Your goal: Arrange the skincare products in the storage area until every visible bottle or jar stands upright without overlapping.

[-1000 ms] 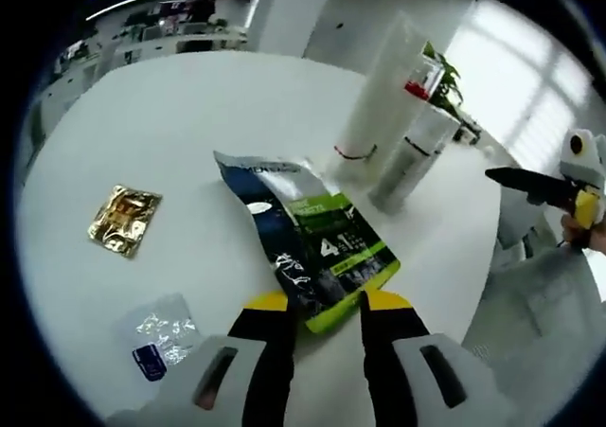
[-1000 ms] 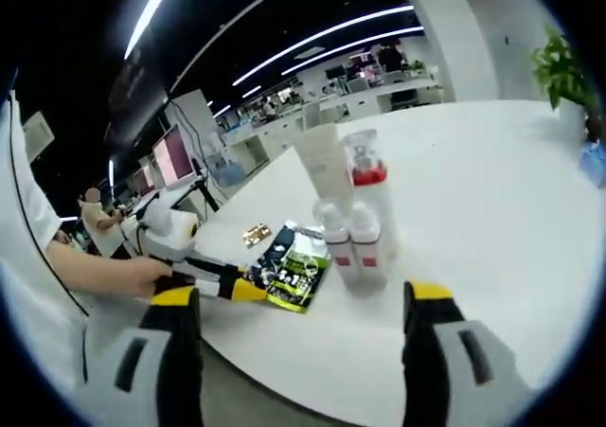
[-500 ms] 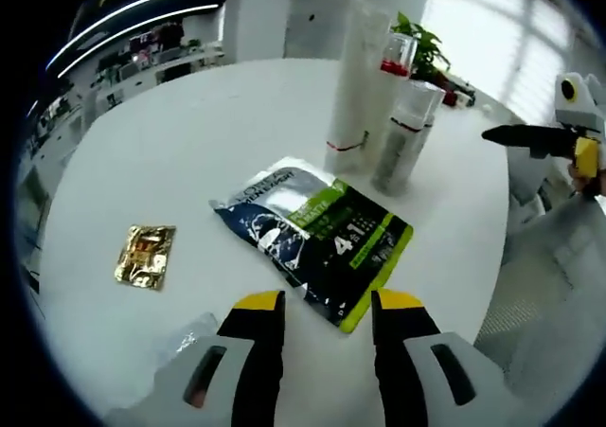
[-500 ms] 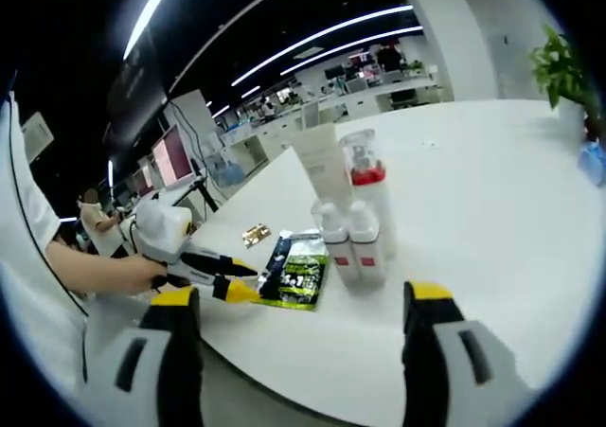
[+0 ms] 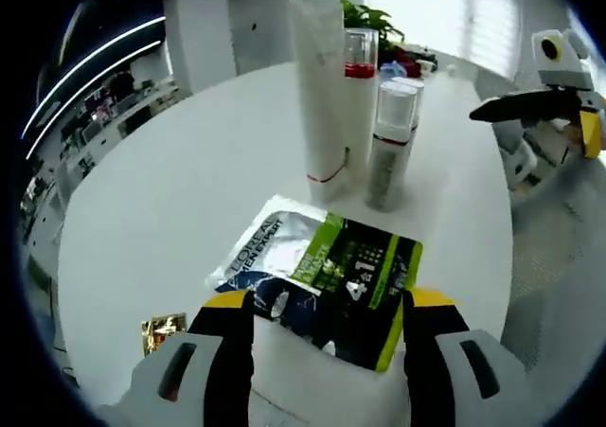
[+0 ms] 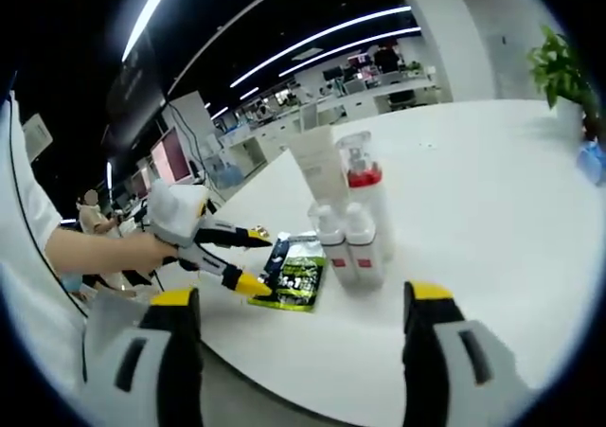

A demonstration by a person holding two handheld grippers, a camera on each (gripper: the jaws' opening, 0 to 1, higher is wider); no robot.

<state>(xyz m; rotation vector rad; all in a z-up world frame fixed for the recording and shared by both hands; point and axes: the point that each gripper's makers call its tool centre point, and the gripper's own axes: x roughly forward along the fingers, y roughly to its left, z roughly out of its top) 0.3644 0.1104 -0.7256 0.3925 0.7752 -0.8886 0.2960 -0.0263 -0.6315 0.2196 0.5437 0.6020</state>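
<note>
Sachet flat, bottles upright.
My left tongs (image 5: 327,306) hung apart over the sachet (image 5: 322,280); right tongs (image 6: 301,304) gaped wide off the tabletop (image 6: 492,209).

We can read print on one thing: the flat sachet (image 5: 322,280) lying on the white table (image 5: 170,200), low in the middle of the left gripper view. Its silvery upper left end bears "L'OREAL" in dark capitals, and its green and black part carries a large white "4" and "1". The smaller lines beside them are too blurred for us. On the bottles (image 5: 390,143) standing behind it we make out no lettering.
</note>
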